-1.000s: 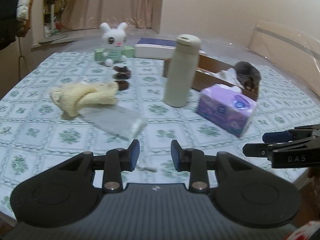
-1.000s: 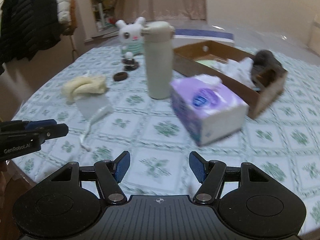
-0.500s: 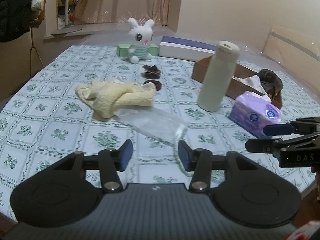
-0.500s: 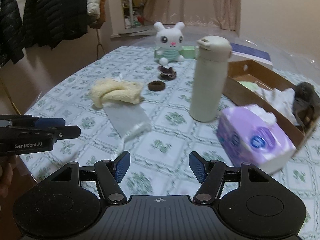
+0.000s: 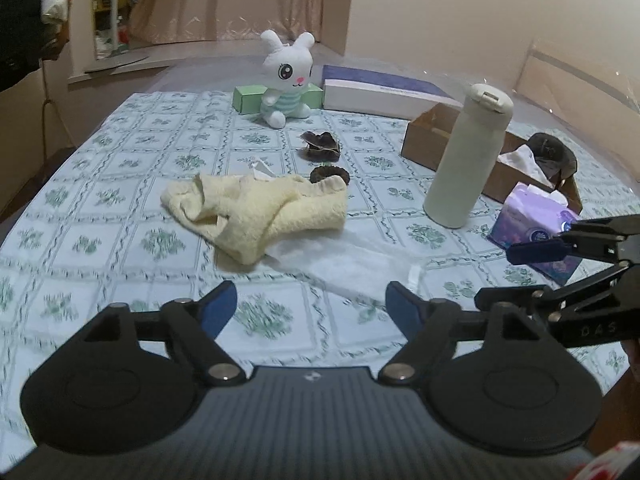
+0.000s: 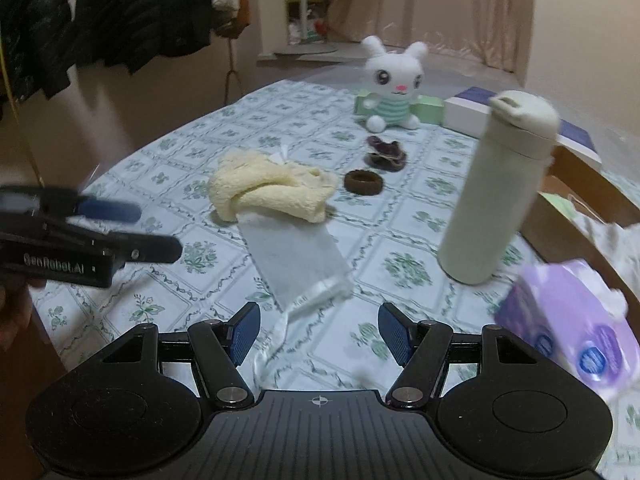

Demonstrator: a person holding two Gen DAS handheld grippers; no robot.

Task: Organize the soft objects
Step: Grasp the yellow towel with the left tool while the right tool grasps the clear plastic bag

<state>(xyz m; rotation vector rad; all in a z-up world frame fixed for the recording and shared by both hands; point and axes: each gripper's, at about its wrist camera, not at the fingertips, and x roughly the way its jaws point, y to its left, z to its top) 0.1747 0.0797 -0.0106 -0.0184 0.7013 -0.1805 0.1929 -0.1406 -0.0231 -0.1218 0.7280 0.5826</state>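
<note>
Soft objects mostly lie loose on the table (image 5: 100, 216): yellow towel (image 5: 256, 212), plush rabbit (image 5: 286, 76), clear bag (image 6: 296, 264). Only some sit in the brown box (image 5: 424, 136). Left gripper (image 5: 310, 308), fingers just spreading, and right gripper (image 6: 318, 330), fingers apart, hold nothing.

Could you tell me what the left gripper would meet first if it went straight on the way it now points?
Probably the clear plastic bag lying flat on the tablecloth, just ahead of the left gripper. Its jaws have just been opening, with nothing between them. The yellow towel lies just beyond; depth is hard to judge.
</note>
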